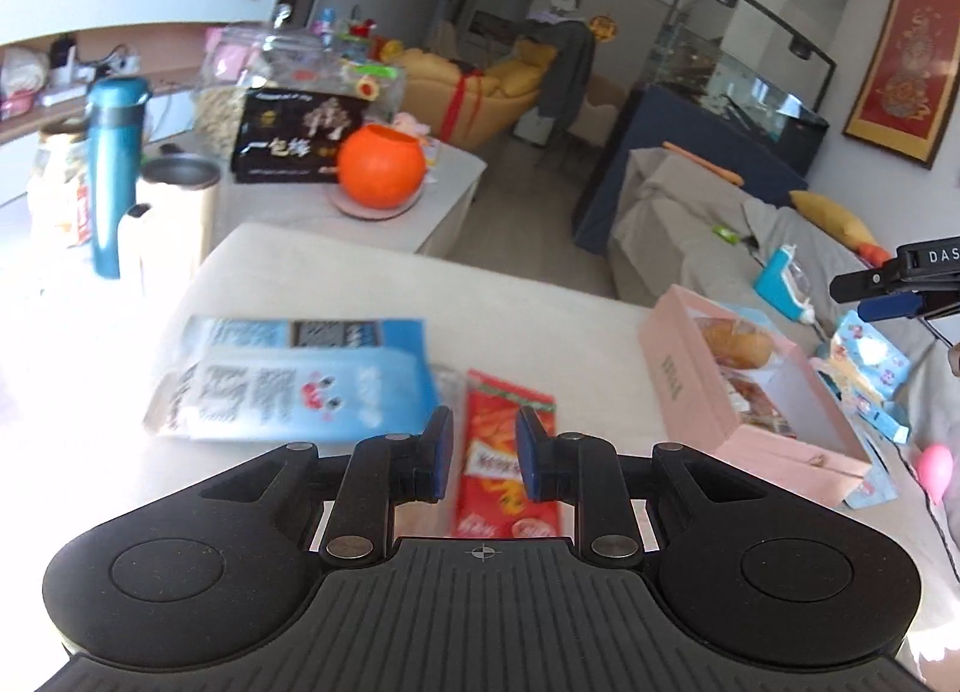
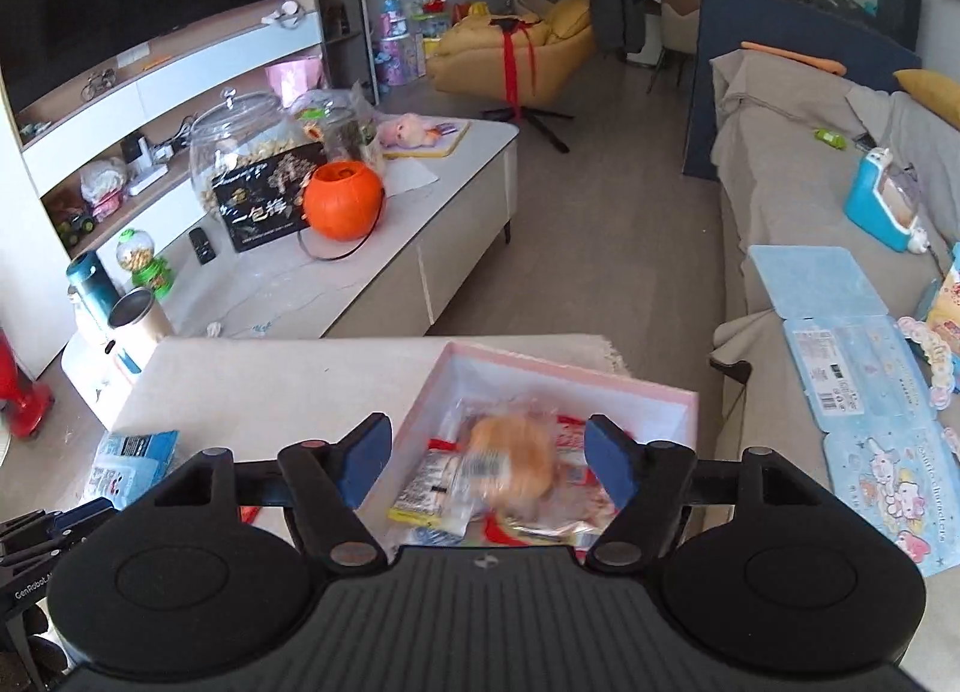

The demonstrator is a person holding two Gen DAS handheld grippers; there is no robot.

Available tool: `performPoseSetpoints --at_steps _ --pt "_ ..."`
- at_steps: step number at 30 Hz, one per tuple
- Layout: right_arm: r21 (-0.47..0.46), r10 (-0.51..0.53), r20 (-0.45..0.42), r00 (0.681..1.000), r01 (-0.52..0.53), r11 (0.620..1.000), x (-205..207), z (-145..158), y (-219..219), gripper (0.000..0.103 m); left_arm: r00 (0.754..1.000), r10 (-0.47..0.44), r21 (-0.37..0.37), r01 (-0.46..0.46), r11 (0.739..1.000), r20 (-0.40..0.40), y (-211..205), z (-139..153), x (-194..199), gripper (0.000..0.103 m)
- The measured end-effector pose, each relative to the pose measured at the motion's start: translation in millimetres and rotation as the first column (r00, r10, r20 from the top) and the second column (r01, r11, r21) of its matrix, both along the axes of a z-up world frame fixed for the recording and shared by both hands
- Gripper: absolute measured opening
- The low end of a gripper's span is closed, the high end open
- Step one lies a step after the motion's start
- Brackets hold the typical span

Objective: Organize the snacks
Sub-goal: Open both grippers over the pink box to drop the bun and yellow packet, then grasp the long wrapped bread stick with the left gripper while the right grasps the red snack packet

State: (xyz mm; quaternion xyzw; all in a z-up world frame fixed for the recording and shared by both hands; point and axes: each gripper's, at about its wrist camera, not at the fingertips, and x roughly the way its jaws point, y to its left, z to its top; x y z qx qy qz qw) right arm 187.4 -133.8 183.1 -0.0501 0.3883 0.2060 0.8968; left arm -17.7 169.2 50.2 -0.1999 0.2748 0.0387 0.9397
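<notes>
- While the left gripper (image 1: 485,455) hangs low over the pale table (image 1: 336,284), its jaws stand a little apart, with nothing between them.
- Seen between its blue pads, a red snack packet (image 1: 510,452) lies flat on the table; whether the pads touch it I cannot tell.
- Just to the left of the red packet lies a blue snack bag (image 1: 294,380), also flat and rather blurred.
- The pink box (image 1: 684,386) stands open at the right part of the table, with wrapped snacks inside.
- The right gripper (image 2: 485,461) hovers above this pink box (image 2: 678,410), jaws spread wide and holding nothing.
- Under it, inside the box, a round bun in clear wrap (image 2: 510,461) rests on other small packets; it looks blurred.
- The blue snack bag (image 2: 129,461) shows at the left edge of the table.
- On the long cabinet behind stands an orange pumpkin bucket (image 2: 342,200), beside a black box (image 2: 264,200).
</notes>
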Motion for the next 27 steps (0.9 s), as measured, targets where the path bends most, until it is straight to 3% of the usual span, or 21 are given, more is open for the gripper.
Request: performPoseSetpoints --at_steps 4,8,15,18,20,24,27 --pt "-0.021 0.115 -0.077 0.990 -0.117 0.993 -17.7 -39.6 61.6 0.072 0.997 0.078 -0.061 -0.077 0.995 0.018 22.2 -25.6 -26.7 0.026" --pt "-0.003 0.202 -0.176 0.964 -0.205 0.979 -27.5 -79.0 127.2 0.072 0.996 0.089 -0.089 -0.088 0.992 0.007 29.5 -32.0 -43.0 0.027" --pt "-0.018 0.179 -0.250 0.951 -0.190 0.982 -23.7 -133.1 201.0 0.071 0.999 0.042 -0.061 -0.042 0.997 -0.001 31.7 -22.5 -57.4 0.027" --pt "-0.018 0.188 -0.278 0.942 -0.200 0.980 -26.5 -145.3 206.3 0.067 0.999 0.042 -0.071 -0.043 0.997 -0.006 36.8 -24.1 -59.1 0.027" --pt "-0.028 0.233 -0.242 0.942 -0.246 0.969 -40.4 -143.1 201.4 0.054 0.999 0.039 -0.080 -0.040 0.996 -0.011 39.1 -26.1 -55.7 0.027" --pt "-0.004 0.309 -0.282 0.908 -0.324 0.946 -72.6 -140.4 168.6 0.044 1.000 0.019 -0.062 -0.020 0.998 -0.020 32.7 -25.0 -44.0 0.027" --pt "-0.086 0.321 -0.225 0.920 -0.346 0.934 -98.4 -140.5 145.7 0.042 0.999 -0.020 -0.020 0.019 1.000 -0.037 21.8 -23.9 -24.7 0.028"
